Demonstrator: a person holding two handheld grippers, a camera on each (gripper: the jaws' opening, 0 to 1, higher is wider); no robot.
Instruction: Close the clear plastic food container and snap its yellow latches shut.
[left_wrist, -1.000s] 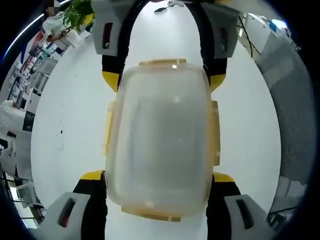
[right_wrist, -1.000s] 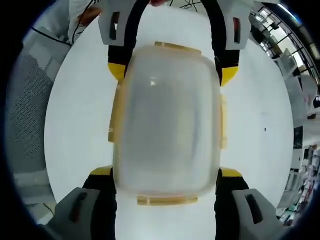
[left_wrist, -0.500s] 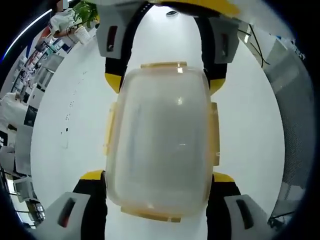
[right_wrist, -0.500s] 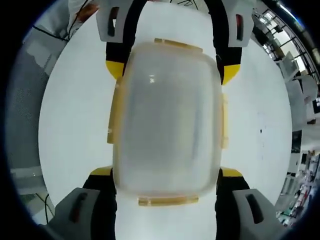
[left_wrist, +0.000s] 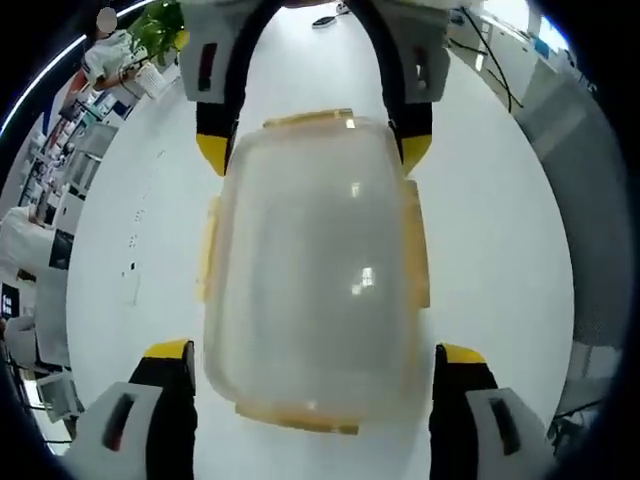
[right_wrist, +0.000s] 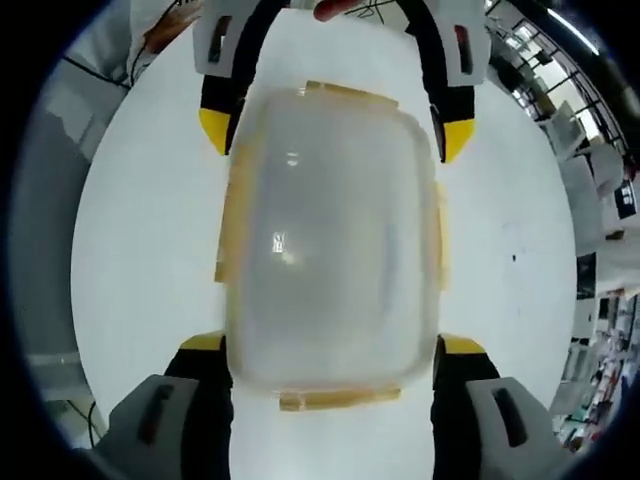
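Since a second ago, left gripper (left_wrist: 312, 352) jaws spread wider, yellow tips now standing off clear rectangular plastic food container (left_wrist: 312, 270) with gap each side; earlier they hugged its walls. Right gripper (right_wrist: 320, 345) jaws unchanged, set just beside container's near corners; actual grip cannot tell. Container lies between both grippers on white table (left_wrist: 500, 250), lid on, inside cloudy, contents cannot tell. Yellow latches (right_wrist: 338, 398) along all four edges. Beyond, opposite gripper's jaws flank far end.
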